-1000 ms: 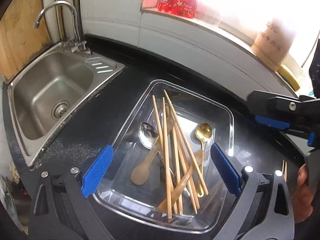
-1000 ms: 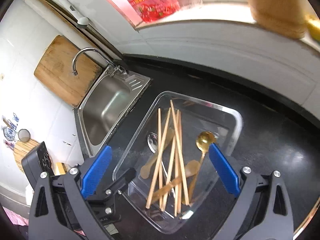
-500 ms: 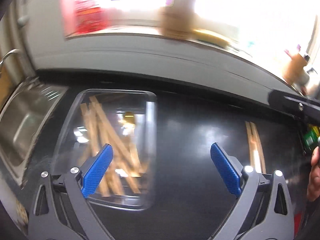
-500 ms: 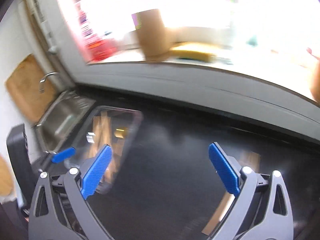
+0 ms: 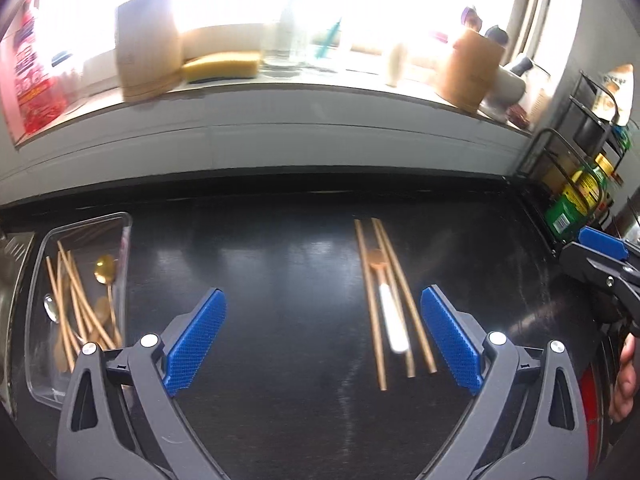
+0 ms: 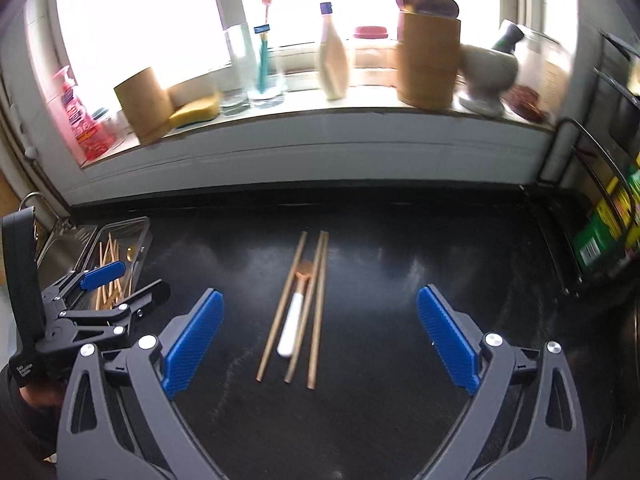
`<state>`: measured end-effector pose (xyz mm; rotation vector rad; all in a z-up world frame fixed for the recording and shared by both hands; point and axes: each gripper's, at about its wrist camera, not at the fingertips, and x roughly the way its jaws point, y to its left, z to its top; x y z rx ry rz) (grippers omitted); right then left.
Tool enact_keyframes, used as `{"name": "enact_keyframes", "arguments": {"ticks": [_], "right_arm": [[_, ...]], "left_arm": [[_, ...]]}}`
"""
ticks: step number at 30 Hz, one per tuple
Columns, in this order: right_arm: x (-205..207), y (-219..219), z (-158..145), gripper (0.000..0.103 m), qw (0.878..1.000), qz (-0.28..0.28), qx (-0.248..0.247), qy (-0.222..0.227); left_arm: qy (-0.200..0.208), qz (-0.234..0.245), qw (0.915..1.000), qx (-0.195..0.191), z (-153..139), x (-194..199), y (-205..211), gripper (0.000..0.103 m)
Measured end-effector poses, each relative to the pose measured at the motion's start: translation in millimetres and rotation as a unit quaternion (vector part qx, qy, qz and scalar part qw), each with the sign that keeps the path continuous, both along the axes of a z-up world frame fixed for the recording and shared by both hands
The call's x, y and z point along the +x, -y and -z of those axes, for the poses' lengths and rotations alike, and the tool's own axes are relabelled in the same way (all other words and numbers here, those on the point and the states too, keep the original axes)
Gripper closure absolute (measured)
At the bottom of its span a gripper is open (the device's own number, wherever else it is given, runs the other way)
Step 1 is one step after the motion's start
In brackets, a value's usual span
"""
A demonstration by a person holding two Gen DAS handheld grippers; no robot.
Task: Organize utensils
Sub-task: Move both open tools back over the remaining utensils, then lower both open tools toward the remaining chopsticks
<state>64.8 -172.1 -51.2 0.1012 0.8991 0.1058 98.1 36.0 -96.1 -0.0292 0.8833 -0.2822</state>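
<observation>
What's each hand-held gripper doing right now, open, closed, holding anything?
Left hand-held gripper: open, holding nothing.
Right hand-held gripper: open, holding nothing, above the chopsticks on the counter.

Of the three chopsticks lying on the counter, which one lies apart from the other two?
The leftmost chopstick; the white-handled spoon separates it from the other pair.

On the bench (image 6: 400,280) lie three chopsticks (image 6: 316,312) and one white-handled spoon (image 6: 294,322). One clear tray (image 5: 36,280) holds several more chopsticks (image 5: 76,300), count unclear, and one gold spoon (image 5: 105,270).
</observation>
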Motion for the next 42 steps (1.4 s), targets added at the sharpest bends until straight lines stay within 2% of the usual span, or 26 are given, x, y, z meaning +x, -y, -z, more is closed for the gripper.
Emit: {"name": "enact_keyframes", "arguments": {"ticks": [7, 16, 19, 32, 42], "right_arm": [[-8, 17, 2, 0.008, 1.000, 0.002, 0.006, 0.001], [8, 10, 14, 0.008, 1.000, -0.015, 0.006, -0.010], [15, 6, 26, 0.008, 1.000, -0.021, -0.001, -0.019], [59, 18, 111, 0.008, 0.996, -0.031, -0.010, -0.088], [98, 24, 149, 0.008, 0.991, -0.029, 0.003, -0.131]], "left_arm": [[-0.003, 0.010, 0.9999, 0.007, 0, -1, 15, 0.008], [-0.013, 0.009, 0.9996, 0.022, 13, 8, 18, 0.008], [-0.022, 0.020, 0.9990, 0.034, 27, 14, 26, 0.008], [-0.063, 0.065, 0.9925, 0.082, 107, 57, 55, 0.008], [-0.110, 0.064, 0.9884, 0.083, 149, 92, 63, 0.008]]}}
